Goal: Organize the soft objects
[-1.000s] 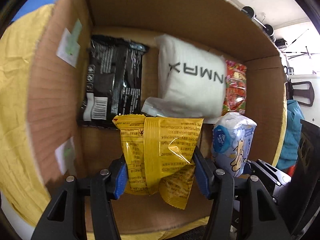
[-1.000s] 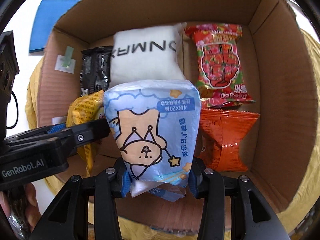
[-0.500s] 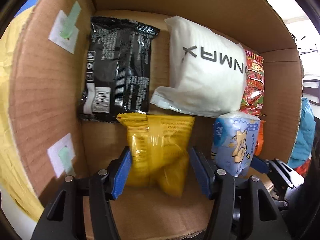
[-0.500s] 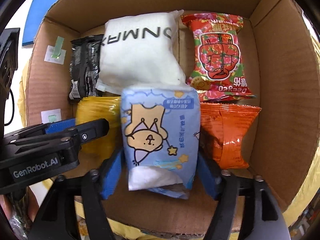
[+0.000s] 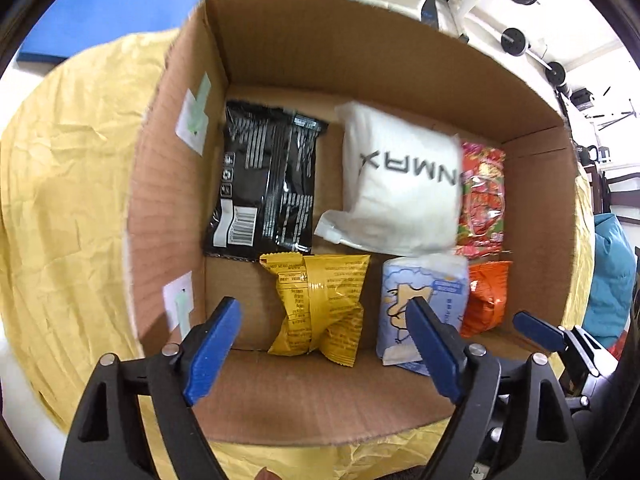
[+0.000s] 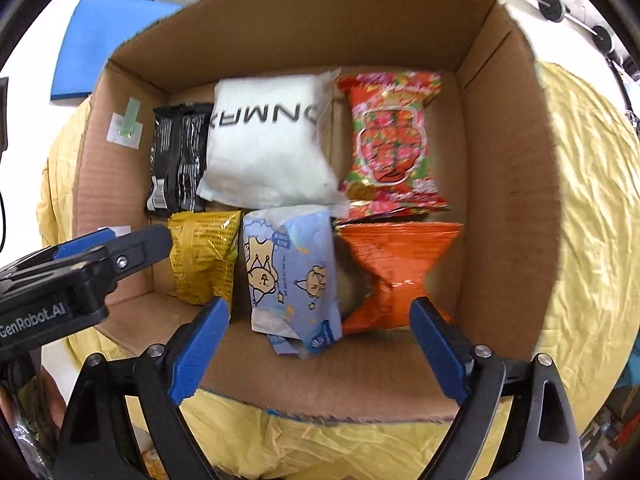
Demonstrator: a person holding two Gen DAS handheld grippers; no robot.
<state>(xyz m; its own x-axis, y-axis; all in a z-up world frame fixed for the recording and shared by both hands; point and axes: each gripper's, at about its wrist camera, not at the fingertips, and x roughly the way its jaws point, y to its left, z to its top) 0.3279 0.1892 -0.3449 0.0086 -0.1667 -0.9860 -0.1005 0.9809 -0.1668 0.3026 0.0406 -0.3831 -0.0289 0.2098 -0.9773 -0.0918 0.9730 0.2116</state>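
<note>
An open cardboard box (image 5: pixel 168 184) (image 6: pixel 504 208) holds several soft packs. The yellow snack bag (image 5: pixel 320 300) (image 6: pixel 202 256) lies on the box floor, free of my left gripper (image 5: pixel 324 354), whose jaws are opening and stand above it with nothing pressed between them. Beside it lies the light-blue tissue pack (image 6: pixel 292 272) (image 5: pixel 420 304), released below my right gripper (image 6: pixel 316 344), whose jaws are also opening wide. Behind them lie a black packet (image 5: pixel 264 176), a white pouch (image 6: pixel 272 140), a red snack bag (image 6: pixel 392 144) and an orange bag (image 6: pixel 396 264).
The box rests on a crumpled yellow cloth (image 5: pixel 64 200) (image 6: pixel 592 200). A blue mat (image 6: pixel 100 40) lies beyond the box at the upper left. The left gripper's black body (image 6: pixel 60 288) reaches in over the box's left wall in the right wrist view.
Both grippers opened and let go: the yellow bag and the tissue pack now lie on the box floor. The left gripper has risen away from the box.
</note>
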